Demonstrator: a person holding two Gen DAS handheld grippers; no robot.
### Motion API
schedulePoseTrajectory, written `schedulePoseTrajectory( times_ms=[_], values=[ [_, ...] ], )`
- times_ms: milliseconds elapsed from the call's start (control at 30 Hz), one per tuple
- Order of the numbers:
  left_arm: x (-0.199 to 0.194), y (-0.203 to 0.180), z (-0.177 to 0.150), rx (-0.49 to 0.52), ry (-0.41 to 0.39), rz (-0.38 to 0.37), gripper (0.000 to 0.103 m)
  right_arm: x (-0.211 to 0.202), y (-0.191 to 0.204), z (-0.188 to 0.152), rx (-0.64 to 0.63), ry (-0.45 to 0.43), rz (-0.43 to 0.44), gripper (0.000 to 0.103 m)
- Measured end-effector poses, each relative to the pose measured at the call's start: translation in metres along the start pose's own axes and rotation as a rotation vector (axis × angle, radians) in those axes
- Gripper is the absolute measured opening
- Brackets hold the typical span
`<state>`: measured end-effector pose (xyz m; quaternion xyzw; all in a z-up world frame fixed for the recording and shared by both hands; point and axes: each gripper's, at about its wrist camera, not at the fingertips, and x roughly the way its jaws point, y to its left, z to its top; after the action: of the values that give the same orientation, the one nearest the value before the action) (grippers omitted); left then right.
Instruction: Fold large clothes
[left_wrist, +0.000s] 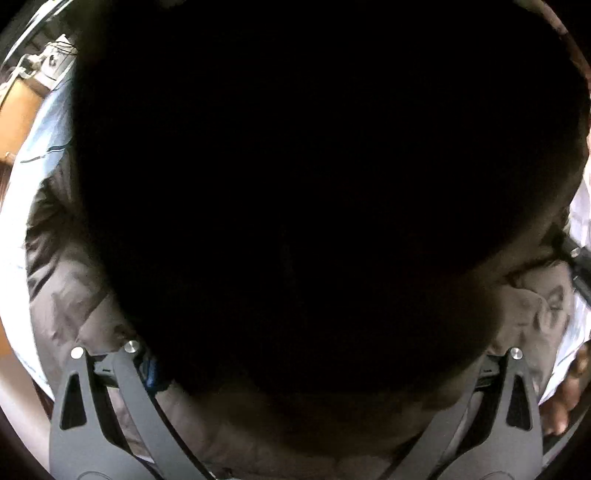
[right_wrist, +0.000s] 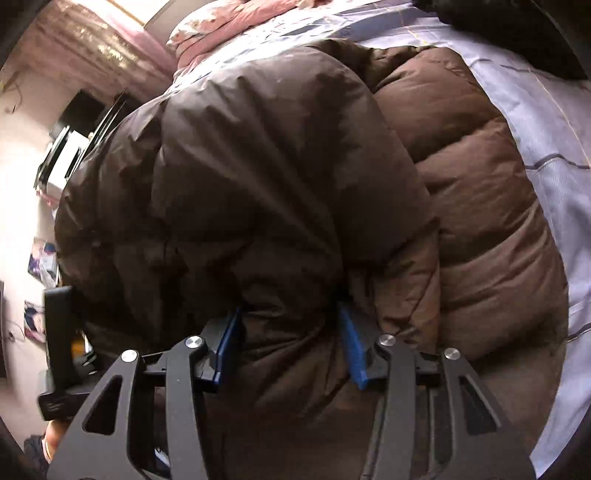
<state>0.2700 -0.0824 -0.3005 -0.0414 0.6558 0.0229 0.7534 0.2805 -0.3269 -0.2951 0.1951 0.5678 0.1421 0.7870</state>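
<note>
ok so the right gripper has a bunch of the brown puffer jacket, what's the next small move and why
Probably carry that bunch forward and lay it down over the flat quilted half. The right gripper has its blue pads pinching a raised fold of the brown puffer jacket, which bulges over the part lying on the bedsheet. The left wrist view is mostly blacked out by fabric, so that side is uncertain.

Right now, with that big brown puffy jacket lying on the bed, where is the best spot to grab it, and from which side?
Probably the bunched fold of the brown jacket nearest the right gripper, approached from the bed's near edge. There the padding gathers into a ridge narrow enough to fit between the blue pads; the flat quilted panels farther away offer no edge to pinch.
</note>
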Motion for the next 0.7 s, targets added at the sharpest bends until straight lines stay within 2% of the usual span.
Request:
schedulePoseTrajectory(
  times_ms=[167, 267, 300, 367, 400, 467, 500, 600, 700],
  values=[
    [-0.075, -0.029, -0.009, 0.131, -0.294, 0.118, 0.101, -0.039, 0.011, 0.0, 0.009, -0.05, 0.029, 0.05],
    [-0.136, -0.038, -0.017, 0.214, -0.589, 0.102, 0.101, -0.071, 0.026, -0.006, -0.052, -0.142, 0.021, 0.051],
    [-0.143, -0.035, -0.013, 0.235, -0.657, 0.113, 0.101, -0.078, 0.032, -0.009, -0.078, -0.166, 0.0, 0.051],
    [-0.154, -0.057, 0.003, 0.273, -0.73, 0.139, 0.101, -0.085, 0.046, -0.016, -0.142, -0.202, -0.046, 0.051],
    [-0.152, -0.06, 0.016, 0.278, -0.729, 0.142, 0.101, -0.086, 0.054, -0.02, -0.179, -0.212, -0.066, 0.051],
    [-0.131, -0.056, 0.034, 0.259, -0.667, 0.111, 0.101, -0.082, 0.069, -0.031, -0.26, -0.211, -0.11, 0.051],
    [-0.116, -0.052, 0.053, 0.226, -0.598, 0.085, 0.101, -0.076, 0.075, -0.036, -0.302, -0.196, -0.131, 0.051],
    [-0.074, -0.026, 0.076, 0.095, -0.423, 0.023, 0.101, -0.044, 0.091, -0.057, -0.407, -0.143, -0.214, 0.051],
    [-0.043, -0.012, 0.088, 0.048, -0.315, 0.097, 0.101, -0.013, 0.086, -0.063, -0.416, -0.071, -0.296, 0.051]
  ],
)
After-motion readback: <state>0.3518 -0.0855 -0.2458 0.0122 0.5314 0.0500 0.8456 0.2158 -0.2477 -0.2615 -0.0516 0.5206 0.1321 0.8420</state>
